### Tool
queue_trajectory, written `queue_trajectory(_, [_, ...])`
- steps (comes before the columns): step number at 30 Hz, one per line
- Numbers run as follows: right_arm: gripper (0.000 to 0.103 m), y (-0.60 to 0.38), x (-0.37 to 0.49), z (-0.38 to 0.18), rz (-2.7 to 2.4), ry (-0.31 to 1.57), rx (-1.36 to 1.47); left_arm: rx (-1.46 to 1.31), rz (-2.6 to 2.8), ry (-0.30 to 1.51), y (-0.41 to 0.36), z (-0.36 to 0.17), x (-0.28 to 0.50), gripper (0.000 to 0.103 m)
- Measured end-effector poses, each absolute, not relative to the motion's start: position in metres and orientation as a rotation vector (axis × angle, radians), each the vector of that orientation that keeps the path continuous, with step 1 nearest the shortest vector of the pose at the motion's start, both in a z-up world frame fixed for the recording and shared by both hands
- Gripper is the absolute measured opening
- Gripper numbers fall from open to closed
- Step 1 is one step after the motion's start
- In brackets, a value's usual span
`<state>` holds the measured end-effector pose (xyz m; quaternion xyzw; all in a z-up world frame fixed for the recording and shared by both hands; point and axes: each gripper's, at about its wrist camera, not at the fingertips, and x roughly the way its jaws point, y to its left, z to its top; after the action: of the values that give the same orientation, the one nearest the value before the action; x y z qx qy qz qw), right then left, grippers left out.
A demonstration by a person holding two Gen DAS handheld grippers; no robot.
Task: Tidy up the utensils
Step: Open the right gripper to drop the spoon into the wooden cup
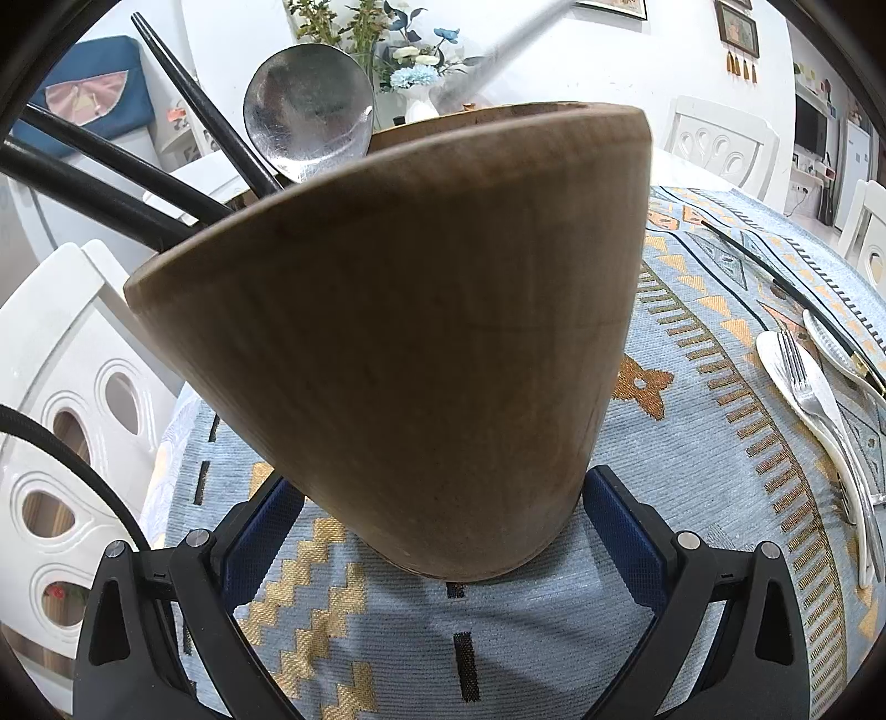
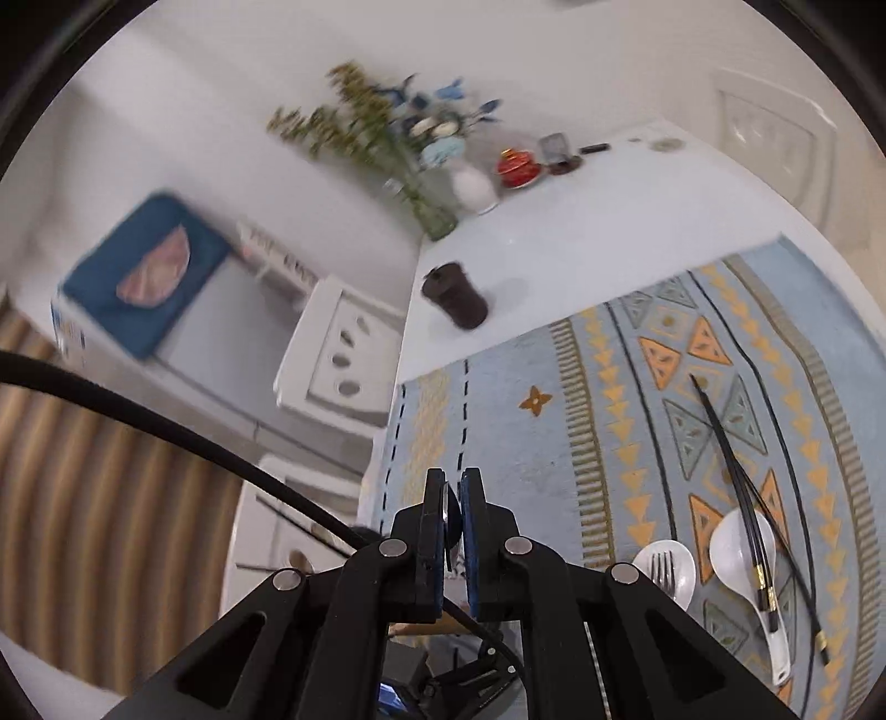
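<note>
1. The left gripper clamps the base of a wooden holder; its blue pads press on both sides of the base, and the holder stands tilted on the patterned cloth.
2. Above and beyond the left jaws, black chopsticks and a metal spoon stick out of the holder's mouth.
3. A blurred metal handle slants over the holder's rim; which utensil it belongs to cannot be told.
4. The right gripper is shut, with a thin metal piece pinched between its pads; what that piece is cannot be told from this view.
5. To the right of the right jaws, on the cloth, lie two white spoons, a fork resting on one of them, and loose black chopsticks crossing the other.
6. Ahead of the right jaws, past the cloth's edge, a dark cup stands on the white table, with a vase of flowers farther back.
</note>
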<state>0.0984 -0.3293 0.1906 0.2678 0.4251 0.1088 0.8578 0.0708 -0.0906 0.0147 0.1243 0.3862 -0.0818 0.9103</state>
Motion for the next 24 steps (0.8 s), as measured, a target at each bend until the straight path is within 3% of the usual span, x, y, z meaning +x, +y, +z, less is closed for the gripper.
queue_trajectory(6, [0.006,-0.28,0.109,0.197,0.24,0.952,0.332,0.256,-0.169,0.796,-0.091,0.015,0.071,0.101])
queue_trajectory(13, [0.012,-0.247,0.12,0.206,0.379,0.941,0.306,0.257,-0.168,0.797,-0.091,0.015,0.071,0.101])
queue_trajectory(18, [0.038,-0.243,0.118,0.225,0.456,0.836,0.344,0.256,-0.169,0.796,-0.092,0.015,0.07,0.102])
queue_trajectory(24, [0.038,-0.257,0.114,0.233,0.455,0.788,0.357,0.256,-0.169,0.796,-0.092,0.015,0.07,0.101])
